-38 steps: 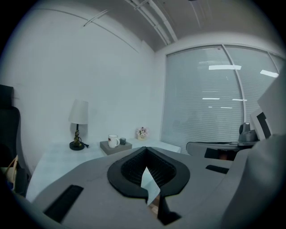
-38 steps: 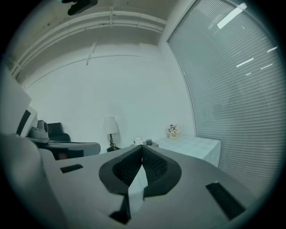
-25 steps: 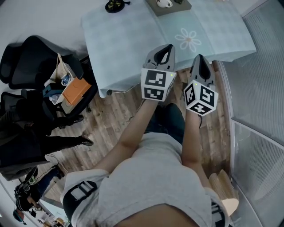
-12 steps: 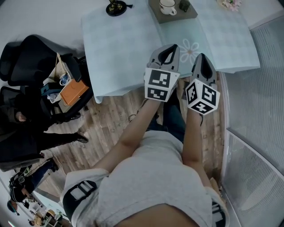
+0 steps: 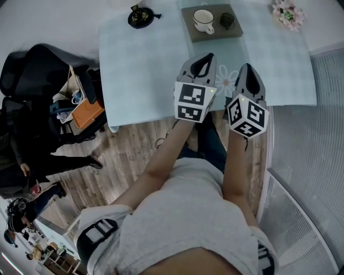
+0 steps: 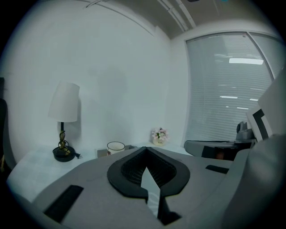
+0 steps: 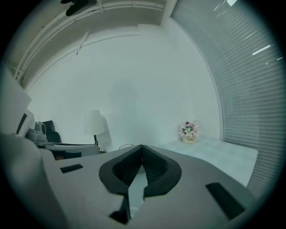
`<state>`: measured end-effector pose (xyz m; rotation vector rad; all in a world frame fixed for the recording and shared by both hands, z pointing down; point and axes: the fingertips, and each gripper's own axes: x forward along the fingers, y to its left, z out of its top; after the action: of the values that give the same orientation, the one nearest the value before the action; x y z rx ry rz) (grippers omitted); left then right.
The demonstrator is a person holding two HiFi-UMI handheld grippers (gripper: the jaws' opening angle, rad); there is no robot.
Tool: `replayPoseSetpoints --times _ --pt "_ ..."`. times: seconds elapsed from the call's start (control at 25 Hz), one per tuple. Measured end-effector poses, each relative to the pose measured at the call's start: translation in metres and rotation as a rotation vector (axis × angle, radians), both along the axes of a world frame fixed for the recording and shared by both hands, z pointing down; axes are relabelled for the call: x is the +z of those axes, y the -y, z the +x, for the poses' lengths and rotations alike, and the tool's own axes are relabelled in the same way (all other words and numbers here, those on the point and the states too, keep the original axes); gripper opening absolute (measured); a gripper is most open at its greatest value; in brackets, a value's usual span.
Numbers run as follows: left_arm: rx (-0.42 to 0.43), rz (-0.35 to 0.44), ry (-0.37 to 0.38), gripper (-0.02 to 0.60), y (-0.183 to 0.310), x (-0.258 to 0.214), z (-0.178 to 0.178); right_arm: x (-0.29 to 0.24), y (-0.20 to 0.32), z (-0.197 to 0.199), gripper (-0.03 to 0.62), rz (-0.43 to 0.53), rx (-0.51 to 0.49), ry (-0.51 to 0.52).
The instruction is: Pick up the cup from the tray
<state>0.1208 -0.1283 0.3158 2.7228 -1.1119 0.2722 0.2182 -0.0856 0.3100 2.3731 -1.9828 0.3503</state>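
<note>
Over the near edge of the pale table [image 5: 145, 64], the left gripper [image 5: 203, 56] and the right gripper [image 5: 248, 67] beside it are both clenched on nothing, well apart from the white cup [image 5: 203, 20] standing upright on the brown tray [image 5: 212, 35] at the far side.

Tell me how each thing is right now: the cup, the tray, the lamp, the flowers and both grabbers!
tray: lying flat on the table.
cup: upright on the tray, not held.
lamp: standing upright.
flowers: upright on the table.
left gripper: shut, empty.
right gripper: shut, empty.
</note>
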Motion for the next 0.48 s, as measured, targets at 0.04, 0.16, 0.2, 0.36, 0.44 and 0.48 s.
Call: replayPoseSetpoints --times 0.04,0.16,0.2,0.36,0.44,0.48 --pt "-0.007 -0.004 0.001 0.006 0.007 0.001 0.005 0.002 0.008 0.005 0.008 -0.003 -0.009 0.002" --pt "-0.026 -0.007 0.000 0.006 0.028 0.001 0.021 0.005 0.033 0.020 0.008 -0.010 -0.028 0.001" --pt "-0.031 -0.006 0.000 0.006 0.035 0.001 0.027 0.005 0.041 0.025 0.008 -0.013 -0.034 -0.002" --pt "-0.059 -0.015 0.007 0.006 0.062 0.007 0.044 0.013 0.072 0.044 0.008 -0.028 -0.060 0.000" --pt "-0.072 -0.022 0.013 0.006 0.075 0.012 0.052 0.017 0.086 0.052 0.008 -0.036 -0.071 0.001" --pt "-0.079 -0.025 0.017 0.006 0.080 0.014 0.056 0.019 0.093 0.056 0.008 -0.041 -0.077 0.000"
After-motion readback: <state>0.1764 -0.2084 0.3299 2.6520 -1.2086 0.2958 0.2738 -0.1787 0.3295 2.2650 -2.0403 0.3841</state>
